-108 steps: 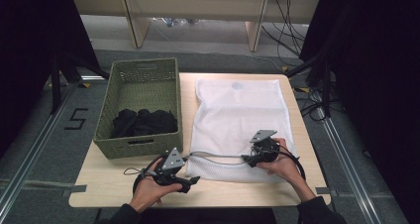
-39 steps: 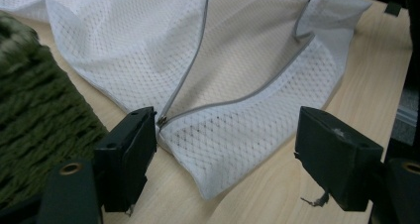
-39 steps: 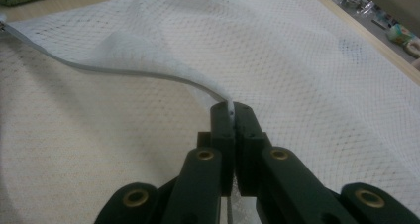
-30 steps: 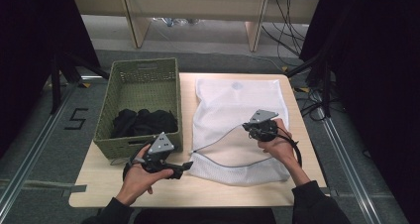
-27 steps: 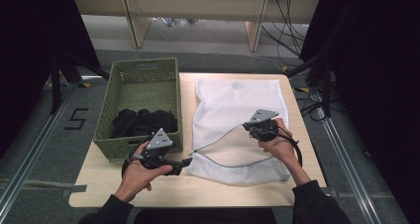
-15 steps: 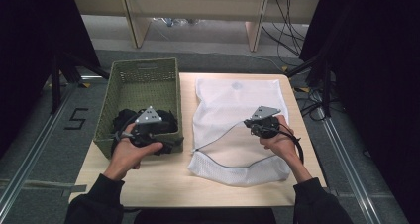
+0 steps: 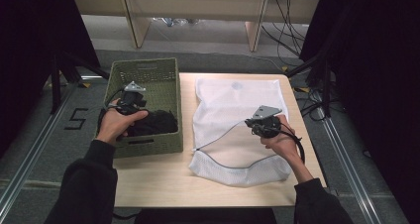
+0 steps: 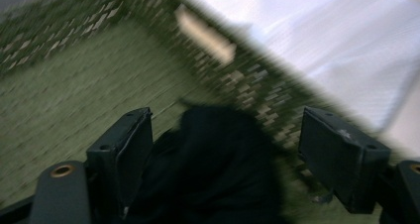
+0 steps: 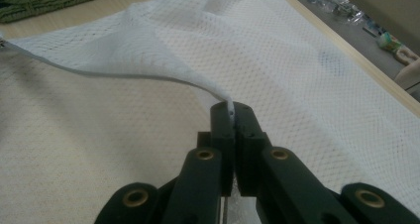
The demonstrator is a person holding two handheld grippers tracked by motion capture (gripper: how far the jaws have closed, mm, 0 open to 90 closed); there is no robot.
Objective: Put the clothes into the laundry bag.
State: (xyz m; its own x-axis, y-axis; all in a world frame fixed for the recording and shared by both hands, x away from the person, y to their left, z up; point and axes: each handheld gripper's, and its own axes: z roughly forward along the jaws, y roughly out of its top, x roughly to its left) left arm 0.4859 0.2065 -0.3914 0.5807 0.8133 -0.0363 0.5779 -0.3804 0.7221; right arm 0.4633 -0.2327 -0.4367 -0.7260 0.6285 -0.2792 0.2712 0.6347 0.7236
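A green woven basket (image 7: 148, 65) stands on the left of the wooden table (image 7: 148, 179) with a heap of black clothes (image 7: 156, 122) inside it. My left gripper (image 7: 134, 105) hovers over the basket. In the blurred left gripper view it (image 8: 228, 120) is open, with the black clothes (image 8: 218, 159) low between the jaws and no pad pressing on them. A white mesh bag (image 7: 233, 97) lies on the right half of the table. My right gripper (image 9: 232, 110) is shut on the bag's upper mouth edge (image 9: 148, 73) and holds it lifted, so the mouth gapes towards the basket.
The basket wall (image 8: 237, 85) runs between the clothes and the bag. Bare wood lies in front of basket and bag. Past the table's far edge stand pale shelf legs (image 7: 255, 28). Cables (image 7: 307, 92) run on the floor at the right.
My left gripper has left the table front by the bag's mouth and travelled left and away, over the basket and its clothes. The right gripper has kept still, holding the bag edge up.
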